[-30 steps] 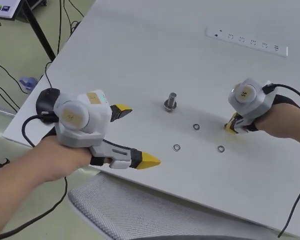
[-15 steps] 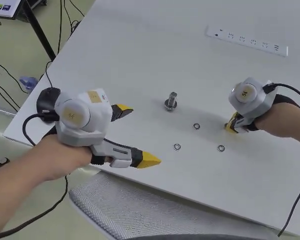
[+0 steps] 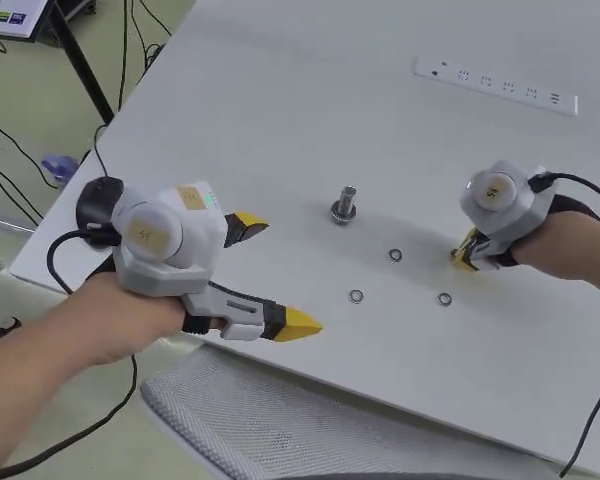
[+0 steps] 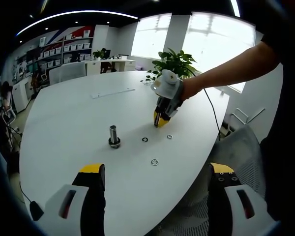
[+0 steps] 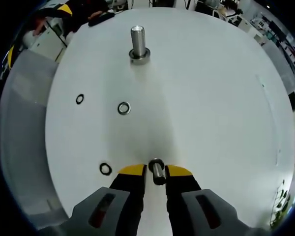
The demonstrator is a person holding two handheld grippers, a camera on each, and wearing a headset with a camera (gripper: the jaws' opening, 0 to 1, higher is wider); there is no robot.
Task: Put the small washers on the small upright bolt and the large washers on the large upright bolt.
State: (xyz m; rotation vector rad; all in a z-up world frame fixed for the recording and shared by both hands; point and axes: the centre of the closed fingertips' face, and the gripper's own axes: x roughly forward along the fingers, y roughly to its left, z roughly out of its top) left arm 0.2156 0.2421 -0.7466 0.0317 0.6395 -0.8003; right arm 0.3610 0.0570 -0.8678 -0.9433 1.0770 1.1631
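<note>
The large bolt (image 3: 344, 205) stands upright with a nut at its base, near the middle of the white table (image 3: 280, 110). Three small washers (image 3: 395, 255) (image 3: 356, 296) (image 3: 445, 298) lie flat in front of it. My right gripper (image 3: 465, 257) points down at the table to their right, shut on the small bolt (image 5: 156, 169), which stands between its yellow tips. In the right gripper view the large bolt (image 5: 138, 44) is ahead, with the washers (image 5: 123, 107) to the left. My left gripper (image 3: 275, 272) hovers open at the table's near edge, holding nothing.
A white power strip (image 3: 495, 82) lies at the far side of the table. A grey mesh chair (image 3: 280, 420) sits below the near edge. Cables and a black object (image 3: 95, 195) are at the left corner.
</note>
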